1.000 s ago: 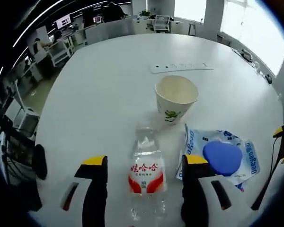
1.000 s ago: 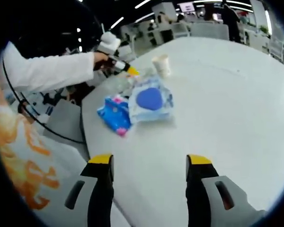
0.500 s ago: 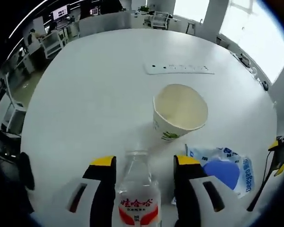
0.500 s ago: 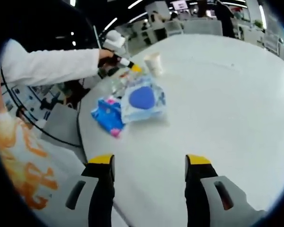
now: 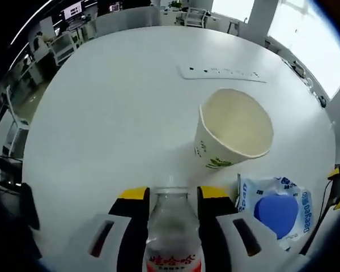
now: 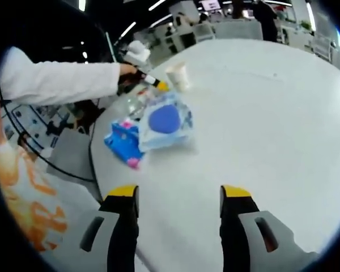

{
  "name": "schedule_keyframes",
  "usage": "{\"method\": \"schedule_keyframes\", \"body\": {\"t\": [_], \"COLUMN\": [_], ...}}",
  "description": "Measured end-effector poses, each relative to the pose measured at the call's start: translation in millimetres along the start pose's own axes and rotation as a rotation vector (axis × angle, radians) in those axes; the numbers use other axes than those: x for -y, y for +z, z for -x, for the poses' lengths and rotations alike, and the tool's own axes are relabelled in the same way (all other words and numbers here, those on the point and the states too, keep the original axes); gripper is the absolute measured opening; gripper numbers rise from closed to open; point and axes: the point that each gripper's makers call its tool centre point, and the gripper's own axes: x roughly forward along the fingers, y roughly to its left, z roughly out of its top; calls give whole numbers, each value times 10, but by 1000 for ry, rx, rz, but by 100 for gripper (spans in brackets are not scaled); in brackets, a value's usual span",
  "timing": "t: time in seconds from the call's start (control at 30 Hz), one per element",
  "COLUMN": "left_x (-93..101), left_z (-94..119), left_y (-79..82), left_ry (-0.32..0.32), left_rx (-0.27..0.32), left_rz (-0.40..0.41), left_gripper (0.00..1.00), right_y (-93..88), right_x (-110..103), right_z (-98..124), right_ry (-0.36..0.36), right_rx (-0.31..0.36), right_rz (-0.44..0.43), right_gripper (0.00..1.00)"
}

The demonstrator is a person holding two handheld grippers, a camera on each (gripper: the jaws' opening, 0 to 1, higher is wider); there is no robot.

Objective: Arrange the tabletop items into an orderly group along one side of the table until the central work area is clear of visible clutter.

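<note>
Left hand-held gripper clamps the water bottle; paper cup at one o'clock. Right hand-held gripper gapes empty, facing a pink-and-blue packet. Bottle's red label is unreadable.

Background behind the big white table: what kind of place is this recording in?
Probably an open-plan office or lab. Beyond the large round white table there are rows of desks with lit monitors, grey office chairs and long ceiling strip lights.

Clear bottle upright beside paper cup, wipes pack
</note>
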Motion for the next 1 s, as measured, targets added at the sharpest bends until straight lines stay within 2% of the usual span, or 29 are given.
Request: {"method": "schedule_keyframes", "body": {"t": [0.33, 0.5, 0.77, 1.0], "left_x": [-16, -53, -64, -73], "left_z": [6, 79, 462, 946], "left_y": [28, 27, 139, 126], "left_ry": [3, 39, 59, 87], "left_rx": [11, 33, 143, 251], "left_rz": [27, 18, 22, 42], "left_gripper": [27, 24, 22, 21], "right_y": [72, 64, 77, 98], "right_x": [10, 2, -44, -128], "right_z": [-22, -9, 33, 70], "right_ry": [-5, -5, -8, 2], "right_rx": [10, 9, 28, 50], "right_rz": [0, 6, 16, 40], "right_gripper": [55, 55, 55, 55]}}
